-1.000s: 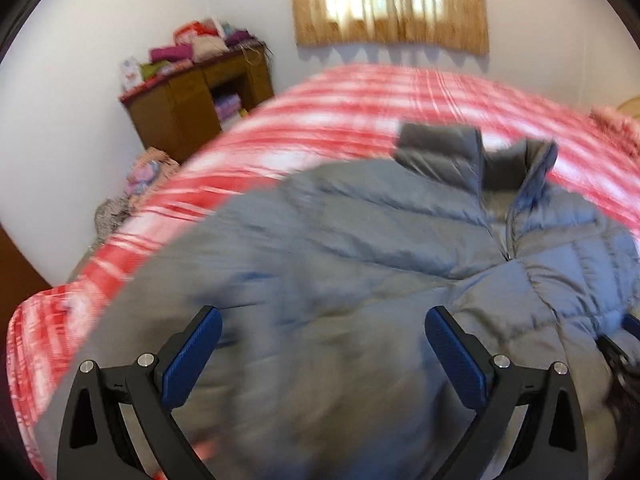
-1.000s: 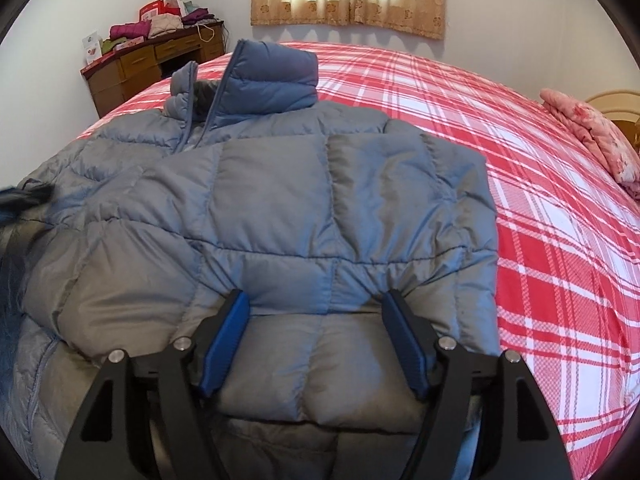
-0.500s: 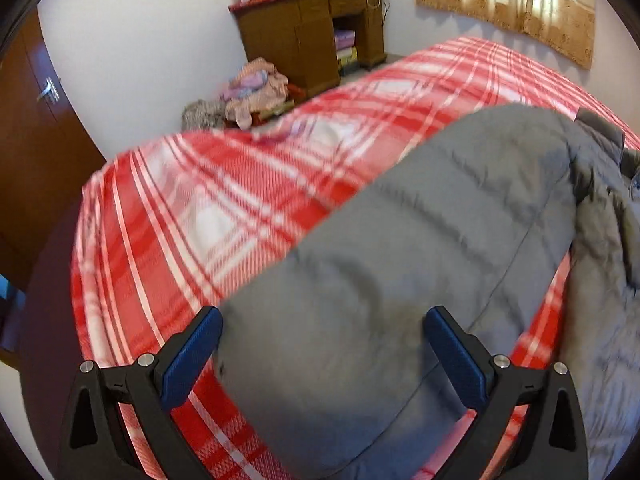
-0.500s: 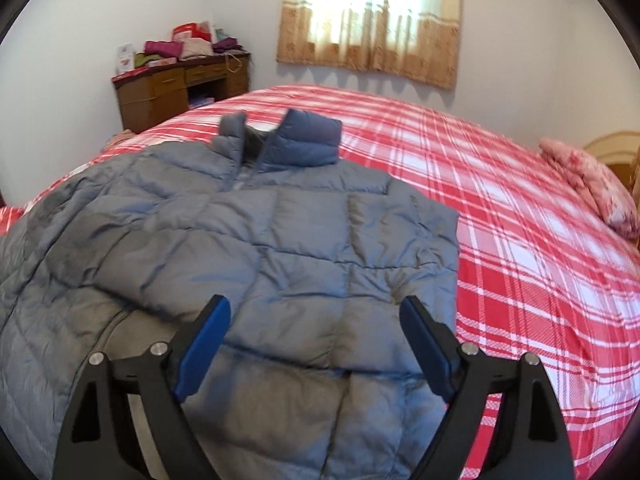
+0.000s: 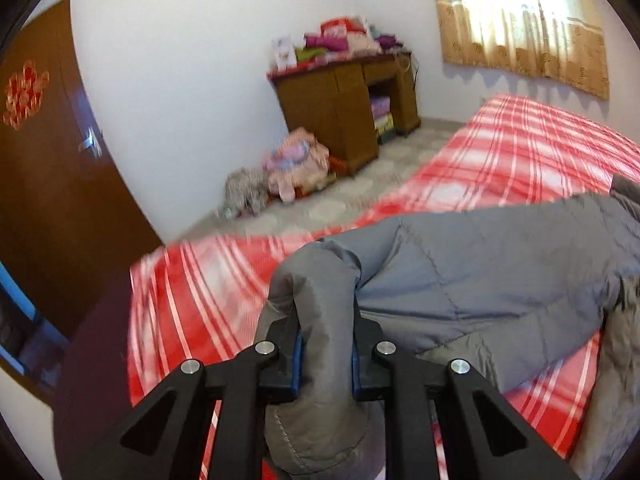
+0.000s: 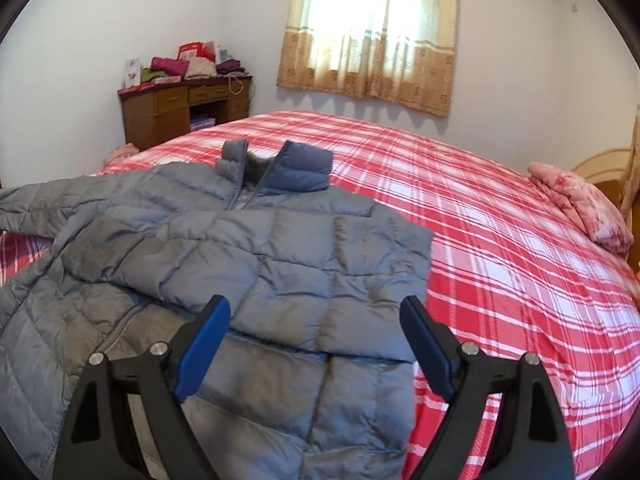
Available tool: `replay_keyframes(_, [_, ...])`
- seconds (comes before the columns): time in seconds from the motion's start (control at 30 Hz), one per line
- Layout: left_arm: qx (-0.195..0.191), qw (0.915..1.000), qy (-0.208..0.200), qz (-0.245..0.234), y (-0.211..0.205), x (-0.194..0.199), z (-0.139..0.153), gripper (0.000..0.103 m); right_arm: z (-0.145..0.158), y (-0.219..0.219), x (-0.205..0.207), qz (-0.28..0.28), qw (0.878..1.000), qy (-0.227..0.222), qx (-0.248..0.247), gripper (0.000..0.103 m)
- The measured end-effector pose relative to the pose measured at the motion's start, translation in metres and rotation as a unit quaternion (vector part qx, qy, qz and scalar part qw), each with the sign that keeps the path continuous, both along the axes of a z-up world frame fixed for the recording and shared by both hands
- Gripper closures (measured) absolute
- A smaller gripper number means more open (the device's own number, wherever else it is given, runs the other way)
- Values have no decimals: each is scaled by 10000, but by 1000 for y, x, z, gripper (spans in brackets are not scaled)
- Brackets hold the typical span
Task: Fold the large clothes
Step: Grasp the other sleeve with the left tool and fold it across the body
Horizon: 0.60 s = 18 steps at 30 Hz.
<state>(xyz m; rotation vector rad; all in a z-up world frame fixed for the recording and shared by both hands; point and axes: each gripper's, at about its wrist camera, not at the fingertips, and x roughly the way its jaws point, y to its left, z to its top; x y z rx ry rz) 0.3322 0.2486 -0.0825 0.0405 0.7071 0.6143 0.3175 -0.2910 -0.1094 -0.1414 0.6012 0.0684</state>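
Scene: We see a grey padded jacket (image 6: 248, 248) spread front-up on a bed with a red and white checked cover (image 6: 500, 240), its collar (image 6: 280, 164) pointing away from us toward a curtained window (image 6: 372, 32).

Jacket layout: From the right wrist view, one sleeve is already laid across the chest (image 6: 224, 248), while the other sleeve (image 5: 460, 272) stretches out sideways toward the edge of the bed nearest a brown door (image 5: 48, 184).

Left gripper: The left gripper (image 5: 325, 354) has just been closing, and its blue pads now pinch the cuff end of that outstretched sleeve, which bulges up between the jaws.

Right gripper: The right gripper (image 6: 316, 344) has its jaws spread wide and grips nothing; it hangs above the lower part of the jacket body, and the view does not tell us whether the pads touch the fabric.

Step in hand: We judge this to be the second sleeve fold, with the cuff just taken and not yet carried in.

Next move: We think the left hand should lift the cuff and bring it across the chest, laying it flat over the first sleeve, while the right hand is free to steady the body.

Risk: The slippery quilted fabric may drag the whole jacket sideways.

Surroundings: A wooden desk (image 6: 184, 116) piled with clothes stands by the far wall, and a pink pillow (image 6: 580, 208) lies at the right.
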Motion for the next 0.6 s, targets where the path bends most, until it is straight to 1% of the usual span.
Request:
replay_keyframes(0.07, [219,9994,-238,-106,-14,5,21,87,0,-3,1,-41,10000,20,-37,14])
replay_keyframes(0.13, [312,9983,-431,-255,-26,12,38,87,0,-5,1,-66,10000,11,-52,14])
replay_keyframes(0.23, [443,9935,-669,-803,-71,22,63,88,-1,-11,3,-153,9999,29,-21,14])
replay_keyframes(0.3, [454,9892,-748,-1178,-105,28,72,88,-2,-15,4,-219,9997,67,33,14])
replay_keyframes(0.37, [393,9822,-836,-1634,-146,34,78,88,-3,-19,3,-251,9996,83,45,14])
replay_keyframes(0.43, [374,9756,-891,-1972,-180,39,81,88,-4,-22,1,-266,9996,85,48,14])
replay_keyframes(0.57, [444,9581,-932,-2673,-261,50,79,88,-7,-32,-2,-320,9994,114,106,14])
replay_keyframes(0.6, [437,9551,-923,-2782,-274,52,78,88,-8,-35,-3,-346,9992,124,143,14])
